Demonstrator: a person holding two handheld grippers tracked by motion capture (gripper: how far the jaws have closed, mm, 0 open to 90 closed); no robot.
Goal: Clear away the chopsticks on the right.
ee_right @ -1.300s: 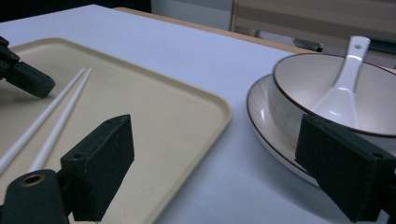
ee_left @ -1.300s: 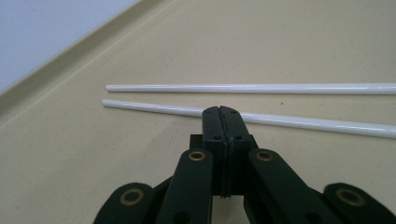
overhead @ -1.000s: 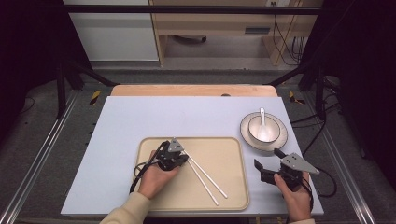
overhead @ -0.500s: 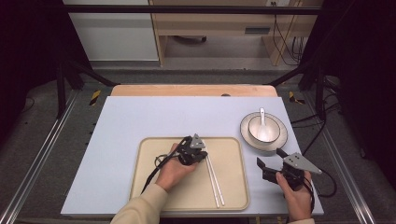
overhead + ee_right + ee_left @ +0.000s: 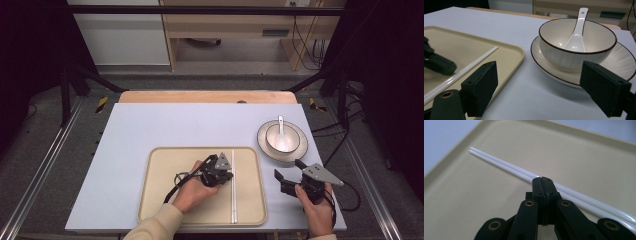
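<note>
Two white chopsticks (image 5: 233,187) lie side by side along the right side of the beige tray (image 5: 165,200), pointing away from me. My left gripper (image 5: 229,176) rests on the tray, shut with nothing between its jaws. In the left gripper view its closed tips (image 5: 542,180) touch the near side of the chopsticks (image 5: 506,166). My right gripper (image 5: 289,171) hovers over the table just right of the tray, jaws wide open and empty (image 5: 541,90). Ahead of it a white bowl (image 5: 576,57) with a white spoon (image 5: 577,35) stands on a plate (image 5: 621,65).
The bowl (image 5: 281,137) and its plate (image 5: 265,145) sit at the table's right, close to the tray's far right corner. The pale blue table top (image 5: 165,125) stretches behind and left of the tray. Cables trail from both grippers toward the near edge.
My left gripper has slid to the right across the tray, pushing the chopsticks from a slanted lie in the middle to a straight line near the tray's right rim. The right gripper has kept still.
</note>
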